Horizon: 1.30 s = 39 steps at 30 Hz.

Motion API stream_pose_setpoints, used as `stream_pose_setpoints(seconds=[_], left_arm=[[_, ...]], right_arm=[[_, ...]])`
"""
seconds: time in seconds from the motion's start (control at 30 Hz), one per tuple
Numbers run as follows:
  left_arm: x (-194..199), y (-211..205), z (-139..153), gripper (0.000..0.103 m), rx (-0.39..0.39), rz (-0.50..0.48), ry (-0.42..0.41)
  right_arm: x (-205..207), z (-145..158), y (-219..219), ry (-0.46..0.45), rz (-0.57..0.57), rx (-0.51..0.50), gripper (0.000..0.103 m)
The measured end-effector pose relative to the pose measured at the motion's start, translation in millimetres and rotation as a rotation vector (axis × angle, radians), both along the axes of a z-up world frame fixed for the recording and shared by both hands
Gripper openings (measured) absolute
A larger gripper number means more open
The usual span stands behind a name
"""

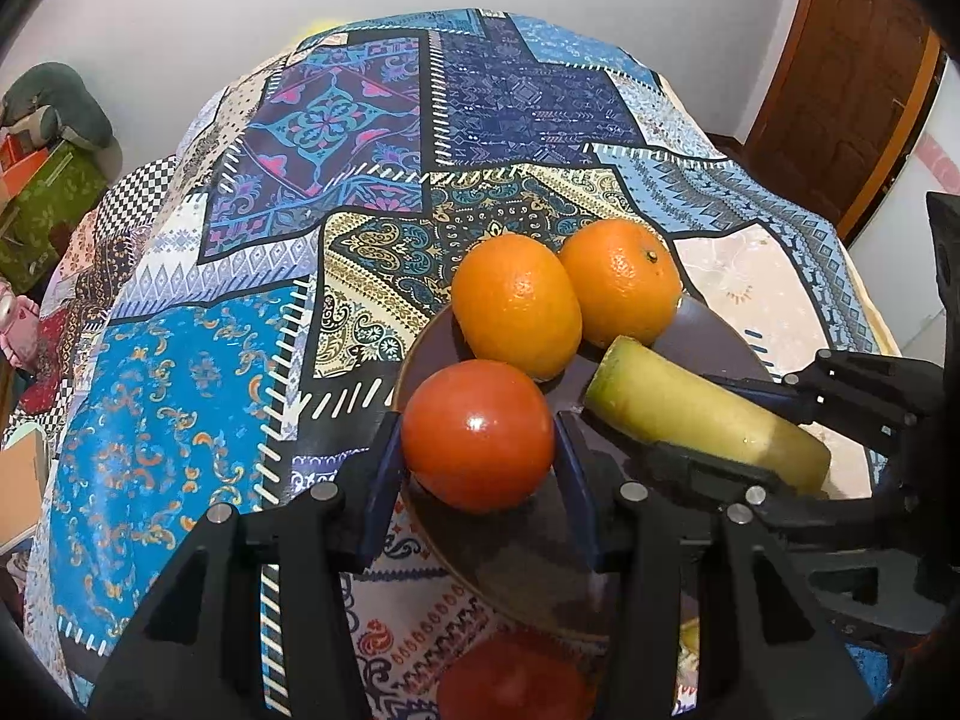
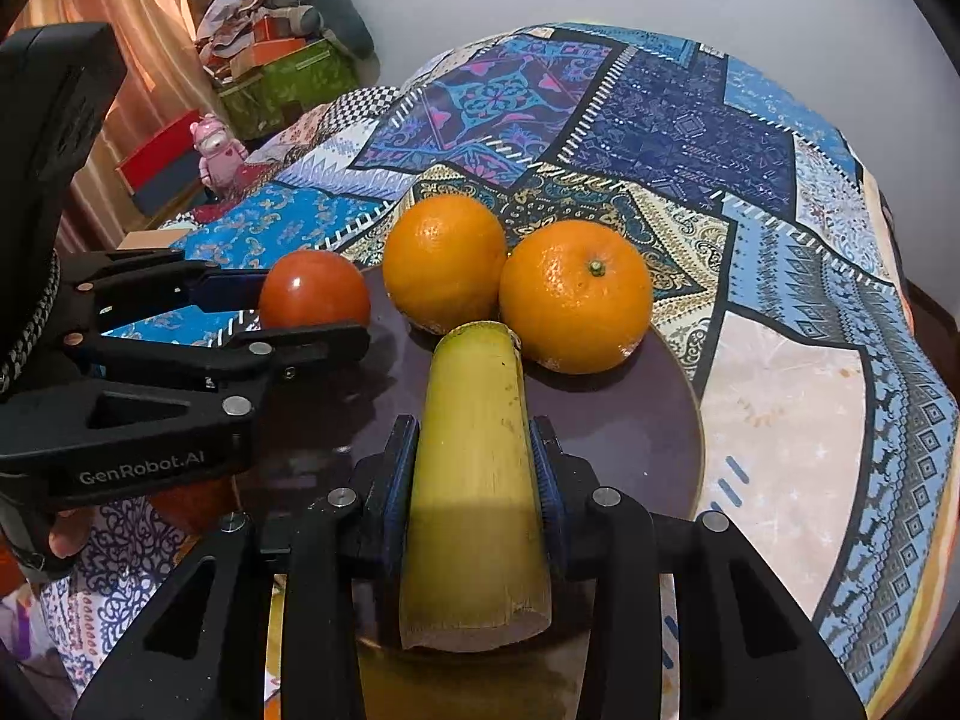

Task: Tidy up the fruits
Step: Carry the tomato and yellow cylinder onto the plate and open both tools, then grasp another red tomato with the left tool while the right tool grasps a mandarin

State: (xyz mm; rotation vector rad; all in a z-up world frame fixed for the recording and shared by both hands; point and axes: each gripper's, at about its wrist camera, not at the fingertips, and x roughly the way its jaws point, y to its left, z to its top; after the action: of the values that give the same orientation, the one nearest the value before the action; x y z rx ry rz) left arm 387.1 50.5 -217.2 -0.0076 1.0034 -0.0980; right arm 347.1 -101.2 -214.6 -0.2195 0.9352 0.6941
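We hold a red tomato (image 1: 478, 433) between the pads of the left gripper (image 1: 478, 444), just over the near edge of the dark plate (image 1: 720, 339), and a cut length of yellow-green stalk (image 2: 474, 480) (it reads as sugarcane, though we cannot be sure) pinched at mid-length in the right gripper (image 2: 474, 480), pointing across the plate toward the far side. Two oranges (image 2: 445, 261) (image 2: 576, 295) already sit touching each other on the plate's far side, on the patchwork cloth (image 2: 678, 120) that covers the worktop.

The main risk, as we judge it, is crowding. The stalk's far end lies just beside both oranges, and a push forward could nudge them toward the far rim and onto the cloth. The tomato is smooth and round; released above the plate instead of on it, it may roll into the oranges or off the near edge. Squeezing it harder to be safe could bruise or split it. Our two grippers also work close together over one plate, so the left gripper's fingers could clip the stalk as either one pulls back. Another red fruit (image 1: 513, 681) lies low beneath the left gripper, too blurred to identify.
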Motion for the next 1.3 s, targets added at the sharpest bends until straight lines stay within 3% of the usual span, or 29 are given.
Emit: stream_pose_setpoints(seconds=[0.27,0.43,0.7,0.9,1.07,1.2,1.3], left_arm=[[1,-3,-5,0.048,0.017,0.000,0.019],[-6,-2,-1,0.049,-0.007,-0.004,0.027],[-40,-4,42,0.050,-0.001,-0.018,-0.072],[-72,1,62,0.054,0.001,-0.021,-0.102],[-95,6,58,0.055,0.009,-0.018,-0.084],[-109,9,44,0.055,0.008,-0.016,-0.048],[-113,10,30,0.055,0.005,-0.013,-0.017]], right_arm=[[3,0,1,0.021,-0.006,0.006,0.034],[-1,17,-9,-0.005,-0.032,0.046,0.034],[-25,40,-27,-0.052,-0.073,0.063,0.038],[-55,53,-45,-0.073,-0.117,0.103,0.042],[-75,53,-55,-0.063,-0.150,0.129,0.047],[-85,46,-61,-0.046,-0.181,0.130,0.058],[-92,38,-64,-0.033,-0.197,0.124,0.060]])
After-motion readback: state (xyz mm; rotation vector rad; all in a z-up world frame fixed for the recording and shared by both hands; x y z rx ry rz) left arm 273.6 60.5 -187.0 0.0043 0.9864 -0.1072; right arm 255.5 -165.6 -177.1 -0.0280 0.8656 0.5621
